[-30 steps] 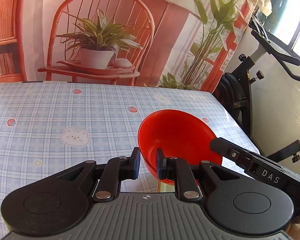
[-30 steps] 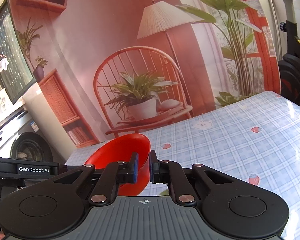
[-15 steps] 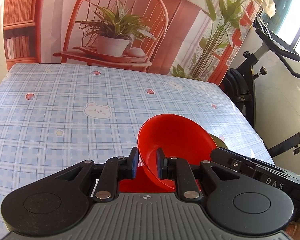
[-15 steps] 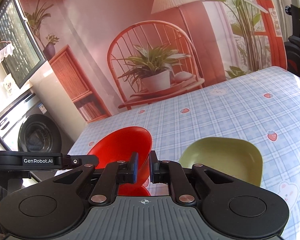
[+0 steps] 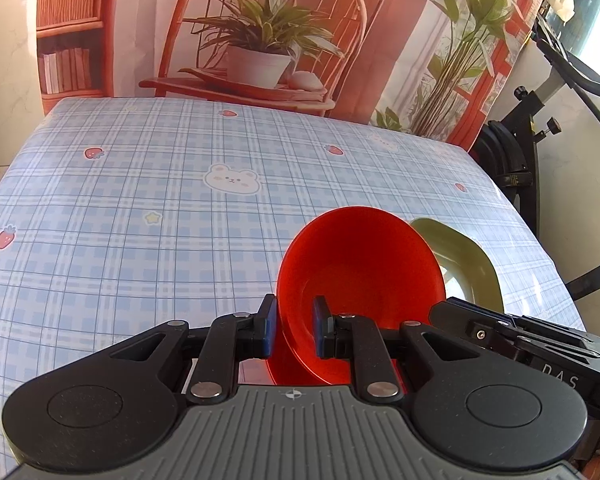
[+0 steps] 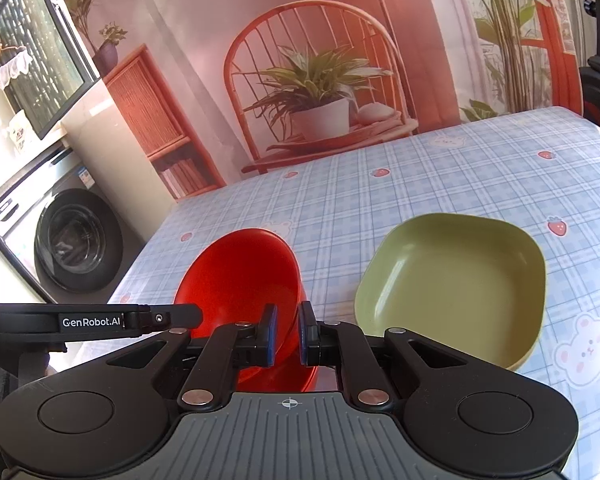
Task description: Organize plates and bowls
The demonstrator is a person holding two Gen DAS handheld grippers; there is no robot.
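Note:
A red bowl (image 5: 360, 264) hangs tilted just above the checked tablecloth (image 5: 140, 220), its opening facing the camera. My left gripper (image 5: 294, 332) is shut on its near rim. In the right wrist view the same red bowl (image 6: 240, 280) has my right gripper (image 6: 287, 334) shut on its rim from the other side. A green square plate (image 6: 456, 292) lies flat on the cloth to the right of the bowl; in the left wrist view only an edge of the green plate (image 5: 472, 264) shows behind the bowl. A red patch under the bowl is a second bowl or a reflection; I cannot tell which.
The table's right edge (image 5: 540, 248) is close, with a black exercise bike (image 5: 516, 152) beyond it. A washing machine (image 6: 72, 240) stands off the table's left side. A printed backdrop (image 5: 268, 40) closes off the far edge.
Both grippers have come down and forward with the red bowl, and the table looks nearer. The green plate has come into view beside the bowl. Both grips are unchanged.

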